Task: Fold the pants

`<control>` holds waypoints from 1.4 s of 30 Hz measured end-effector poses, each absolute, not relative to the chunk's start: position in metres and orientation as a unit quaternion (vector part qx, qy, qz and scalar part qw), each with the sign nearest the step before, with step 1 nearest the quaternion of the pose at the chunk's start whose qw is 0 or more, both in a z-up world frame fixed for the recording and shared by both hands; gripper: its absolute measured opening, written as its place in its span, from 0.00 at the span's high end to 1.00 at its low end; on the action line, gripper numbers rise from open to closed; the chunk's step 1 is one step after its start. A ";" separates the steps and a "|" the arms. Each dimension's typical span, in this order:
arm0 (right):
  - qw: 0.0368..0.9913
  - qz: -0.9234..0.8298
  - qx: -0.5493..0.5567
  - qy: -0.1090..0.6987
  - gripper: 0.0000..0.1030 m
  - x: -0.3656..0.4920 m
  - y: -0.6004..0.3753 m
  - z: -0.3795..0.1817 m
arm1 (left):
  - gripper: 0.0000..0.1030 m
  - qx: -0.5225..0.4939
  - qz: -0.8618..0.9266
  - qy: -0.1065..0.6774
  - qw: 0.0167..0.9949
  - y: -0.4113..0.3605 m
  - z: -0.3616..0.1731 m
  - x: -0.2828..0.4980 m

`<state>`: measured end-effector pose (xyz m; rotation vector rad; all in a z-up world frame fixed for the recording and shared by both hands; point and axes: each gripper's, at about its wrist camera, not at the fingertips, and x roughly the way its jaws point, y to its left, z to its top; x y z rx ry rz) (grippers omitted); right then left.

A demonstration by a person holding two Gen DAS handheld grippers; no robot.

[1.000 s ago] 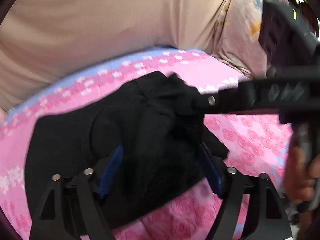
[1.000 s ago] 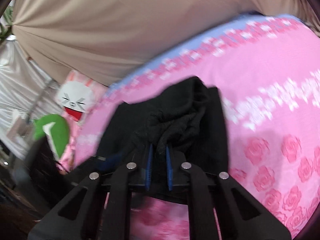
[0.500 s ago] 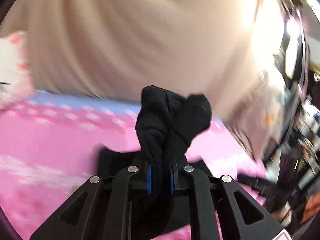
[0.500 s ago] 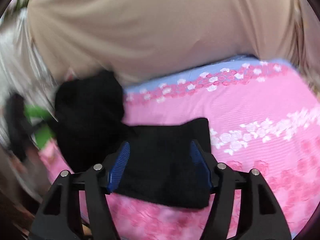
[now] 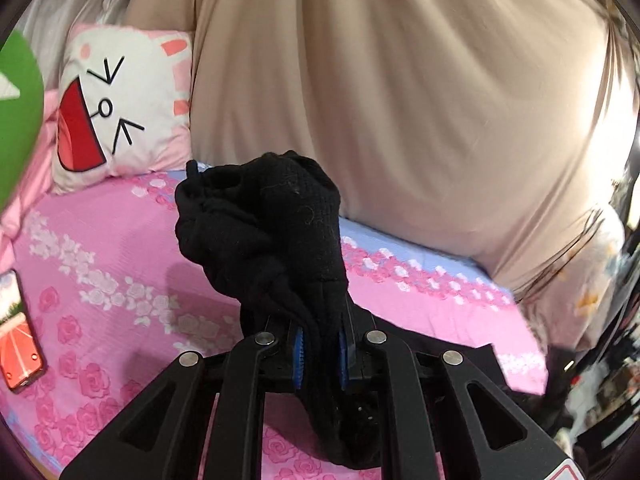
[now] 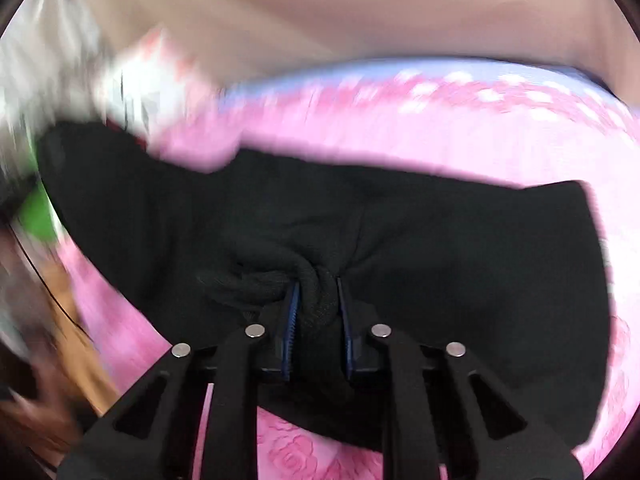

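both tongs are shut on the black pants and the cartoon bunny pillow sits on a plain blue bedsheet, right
Not quite. The left tongs and right tongs do clamp the black knit pants, but the left wrist view shows the cartoon bunny pillow on a pink rose-print bedsheet.

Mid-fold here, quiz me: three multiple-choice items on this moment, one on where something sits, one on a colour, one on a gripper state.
1. Where is the cartoon-face pillow in the left wrist view?
A. upper left, at the bed's far edge
B. under the pants
C. lower right

2. What colour are the pants?
A. grey
B. black
C. pink

3. How is the left gripper?
A. open above the bedspread
B. shut on nothing
C. shut on a bunch of the pants

Answers: 1 A, it leans by the beige fabric beyond the pink bedspread. 2 B, dark against the pink. 3 C, black cloth is pinched between the blue-padded jaws.
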<state>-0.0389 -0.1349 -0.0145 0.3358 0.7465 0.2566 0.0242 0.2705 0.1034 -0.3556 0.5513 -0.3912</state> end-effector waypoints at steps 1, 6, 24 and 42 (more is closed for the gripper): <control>0.918 0.113 0.196 0.327 0.85 -0.052 -0.160 0.007 | 0.90 -0.176 -0.194 0.267 0.927 0.272 0.103 0.025; 0.945 0.084 0.246 0.200 0.85 -0.099 -0.215 0.092 | 0.90 -0.171 -0.217 0.259 0.926 0.270 0.103 0.027; 0.918 0.120 0.149 0.346 0.60 -0.044 -0.128 0.011 | 0.90 -0.122 -0.269 0.242 0.924 0.216 0.126 0.006; 0.915 0.079 0.245 0.310 0.28 -0.102 -0.248 -0.012 | 0.34 0.006 -0.408 0.352 0.843 -0.001 0.065 -0.045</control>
